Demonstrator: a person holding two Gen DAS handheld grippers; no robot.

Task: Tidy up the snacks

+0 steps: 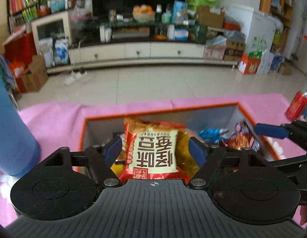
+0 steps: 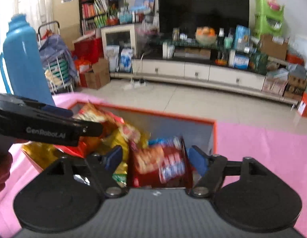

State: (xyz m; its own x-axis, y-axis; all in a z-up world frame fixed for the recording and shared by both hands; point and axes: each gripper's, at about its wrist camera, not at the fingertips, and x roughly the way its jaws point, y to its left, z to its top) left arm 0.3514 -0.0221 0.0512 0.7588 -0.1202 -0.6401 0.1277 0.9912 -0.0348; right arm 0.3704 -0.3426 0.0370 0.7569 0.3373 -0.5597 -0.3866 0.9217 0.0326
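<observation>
— Two grippers over one orange-rimmed box [image 1: 193,110]. Left wrist view?
— Left gripper [image 1: 155,148] spread, pads clear of red-and-cream snack packet [image 1: 153,148], frame centre.
— Right wrist view?
— Right gripper [image 2: 155,158] spread too, blurred red packet [image 2: 161,164] loose between, lower centre.

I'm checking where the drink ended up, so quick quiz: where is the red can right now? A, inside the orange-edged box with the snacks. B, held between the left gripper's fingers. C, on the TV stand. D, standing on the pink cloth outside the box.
D: in the left wrist view the red can stands on the pink cloth, outside the orange-edged box.
</observation>
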